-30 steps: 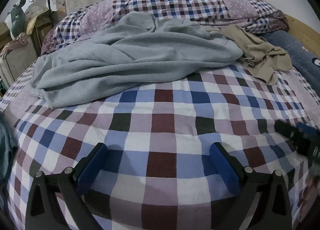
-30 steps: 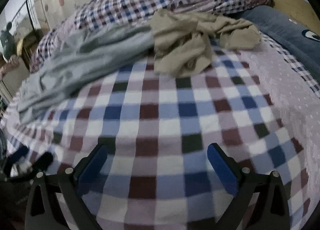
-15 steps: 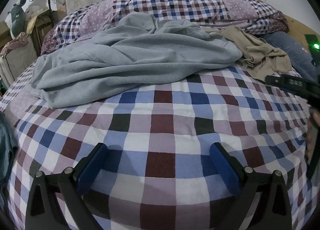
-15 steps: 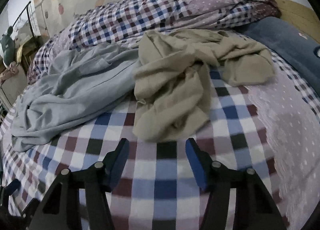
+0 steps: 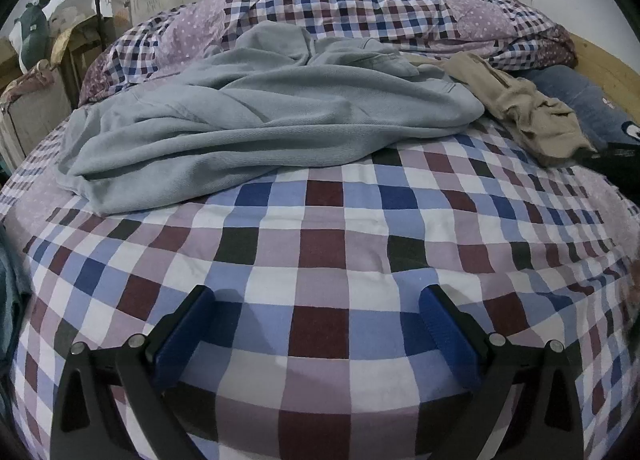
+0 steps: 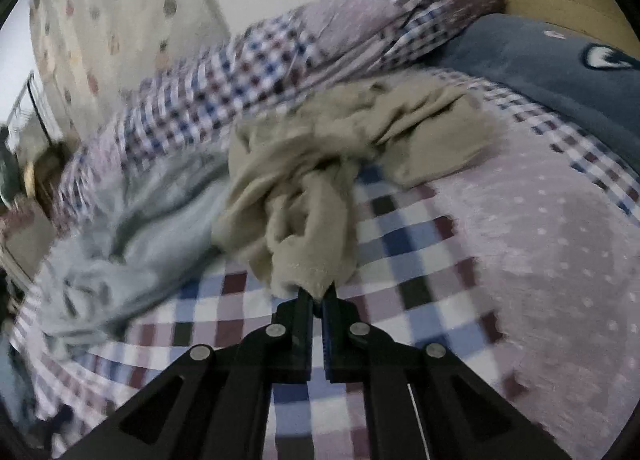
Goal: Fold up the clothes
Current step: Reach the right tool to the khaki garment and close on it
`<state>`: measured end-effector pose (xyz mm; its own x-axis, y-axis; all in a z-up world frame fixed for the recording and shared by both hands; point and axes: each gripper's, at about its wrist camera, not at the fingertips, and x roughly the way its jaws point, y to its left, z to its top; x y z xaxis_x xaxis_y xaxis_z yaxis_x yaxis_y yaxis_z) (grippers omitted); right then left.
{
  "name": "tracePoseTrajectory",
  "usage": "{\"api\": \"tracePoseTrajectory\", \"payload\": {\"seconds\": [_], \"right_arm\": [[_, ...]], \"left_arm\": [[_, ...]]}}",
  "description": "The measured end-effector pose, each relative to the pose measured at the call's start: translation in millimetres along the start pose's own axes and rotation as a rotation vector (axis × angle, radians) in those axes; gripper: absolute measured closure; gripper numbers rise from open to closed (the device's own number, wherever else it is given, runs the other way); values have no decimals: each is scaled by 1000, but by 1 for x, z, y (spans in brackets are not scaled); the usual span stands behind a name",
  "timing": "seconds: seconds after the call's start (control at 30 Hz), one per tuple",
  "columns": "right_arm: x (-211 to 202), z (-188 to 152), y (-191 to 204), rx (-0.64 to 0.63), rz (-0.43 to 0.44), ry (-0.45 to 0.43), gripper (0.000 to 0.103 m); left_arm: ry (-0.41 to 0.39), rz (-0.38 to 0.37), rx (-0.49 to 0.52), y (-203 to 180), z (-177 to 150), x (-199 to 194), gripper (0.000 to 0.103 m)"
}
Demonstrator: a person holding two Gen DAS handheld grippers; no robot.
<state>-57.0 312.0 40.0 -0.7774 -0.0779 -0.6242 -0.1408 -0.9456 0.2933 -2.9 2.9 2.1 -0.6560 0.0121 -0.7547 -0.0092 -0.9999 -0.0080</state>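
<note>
The beige garment lies crumpled in the centre of the right wrist view, and its near hem, which has a stitched edge, is pinched between the two fingers of the right gripper, whose jaws are pressed together with only the cloth between them. In the left wrist view the same beige garment is at the right of the frame, in a small heap. Just beside it, toward the left, the grey garment is spread in large folds across the upper middle of the frame, and its right edge touches the beige one. In the right wrist view this grey garment is at the left, but it is blurred. Both clothes rest on a checked bedsheet with dark red, blue and white squares. The left gripper is at the bottom of its frame, above the bare sheet, with its blue pads wide apart and nothing between them. Behind the clothes, at the top of the frame, a checked quilt is bunched up. A dark blue pillow is at the upper right.
</note>
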Motion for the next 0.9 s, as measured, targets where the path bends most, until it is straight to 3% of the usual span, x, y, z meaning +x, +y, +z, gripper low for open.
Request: {"api": "tracePoseTrajectory", "payload": {"seconds": [0.17, 0.3, 0.4, 0.47, 0.57, 0.77, 0.9], "right_arm": [[-69, 9, -16, 66, 1, -113, 103], [-96, -10, -29, 72, -91, -93, 103], [-86, -25, -28, 21, -157, -29, 99], [-74, -30, -19, -5, -103, -2, 97], [-62, -33, 5, -94, -71, 5, 57], [-17, -38, 70, -369, -35, 76, 54], [20, -48, 87, -468, -46, 151, 54]], "left_arm": [[6, -45, -33, 5, 0, -5, 0], [6, -89, -74, 9, -1, -11, 0], [8, -109, -95, 11, -3, -15, 0], [7, -115, -98, 10, -5, -17, 0], [6, -118, -90, 7, -7, -19, 0], [6, -111, -75, 5, -7, -17, 0], [11, -100, -76, 4, -5, -13, 0]]}}
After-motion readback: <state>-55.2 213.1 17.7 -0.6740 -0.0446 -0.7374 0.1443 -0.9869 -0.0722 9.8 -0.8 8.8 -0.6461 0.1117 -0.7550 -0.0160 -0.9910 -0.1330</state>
